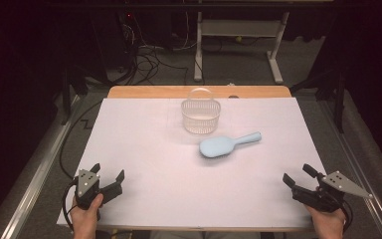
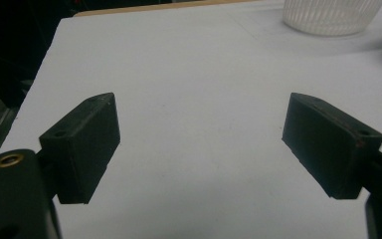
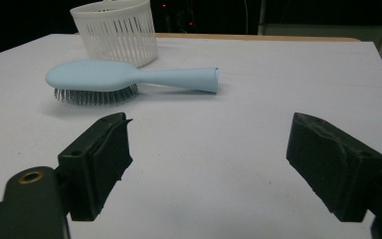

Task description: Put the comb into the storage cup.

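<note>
Jaws on the right hand-held gripper (image 1: 294, 174) stand wide apart with nothing between them, low over the near right corner of the counter (image 1: 144, 149); the left hand-held gripper (image 1: 108, 172) sits at the near left corner, likewise spread and empty. Neither touches anything.

Nearest the right one, well apart from it toward the middle of the counter, lies the pale blue hairbrush (image 3: 124, 79), bristles down, its handle (image 3: 179, 78) pointing toward the right side. Just beyond the brush head stands the white slatted basket (image 3: 117, 30), upright, close to the brush but, as far as I can judge, not touching it.

The likely step is a reach for the brush, probably to put it in the basket. The handle looks the better place to grip: approach across its narrow width, jaws straddling it near the head end so the heavier head does not swing down when lifted.

Bristles show as a dark fringe; their length is hard to read. The basket's inside is blurred in the high view, so whether it holds anything I cannot tell. In the left gripper view the basket (image 2: 333, 15) is cut off at the top edge.
</note>
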Motion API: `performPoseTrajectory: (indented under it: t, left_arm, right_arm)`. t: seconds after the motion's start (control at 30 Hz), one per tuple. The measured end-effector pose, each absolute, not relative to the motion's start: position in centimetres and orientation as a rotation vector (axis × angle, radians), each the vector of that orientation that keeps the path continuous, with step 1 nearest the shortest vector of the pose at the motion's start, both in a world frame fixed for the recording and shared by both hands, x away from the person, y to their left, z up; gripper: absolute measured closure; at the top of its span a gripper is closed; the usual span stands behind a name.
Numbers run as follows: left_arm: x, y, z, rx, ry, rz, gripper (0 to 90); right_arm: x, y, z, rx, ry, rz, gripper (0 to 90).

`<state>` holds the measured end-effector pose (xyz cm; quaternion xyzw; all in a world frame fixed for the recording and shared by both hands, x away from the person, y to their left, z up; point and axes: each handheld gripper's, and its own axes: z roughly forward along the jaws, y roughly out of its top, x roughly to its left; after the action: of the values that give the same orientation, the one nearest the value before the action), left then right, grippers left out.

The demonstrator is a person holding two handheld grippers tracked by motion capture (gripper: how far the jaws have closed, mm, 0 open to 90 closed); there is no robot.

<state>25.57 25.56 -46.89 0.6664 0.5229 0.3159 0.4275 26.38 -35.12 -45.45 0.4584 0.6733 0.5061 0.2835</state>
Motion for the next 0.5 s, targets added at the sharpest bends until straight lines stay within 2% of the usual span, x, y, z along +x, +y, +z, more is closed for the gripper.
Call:
performPoseTrajectory:
  t: [0.5]
  left_arm:
    - [25.53, 25.75, -46.84, 1.655, 1.308, 0.792, 15.6]
  right_arm:
    - [26.3, -35.23, -45.45, 1.232, 1.786, 1.371, 18.3]
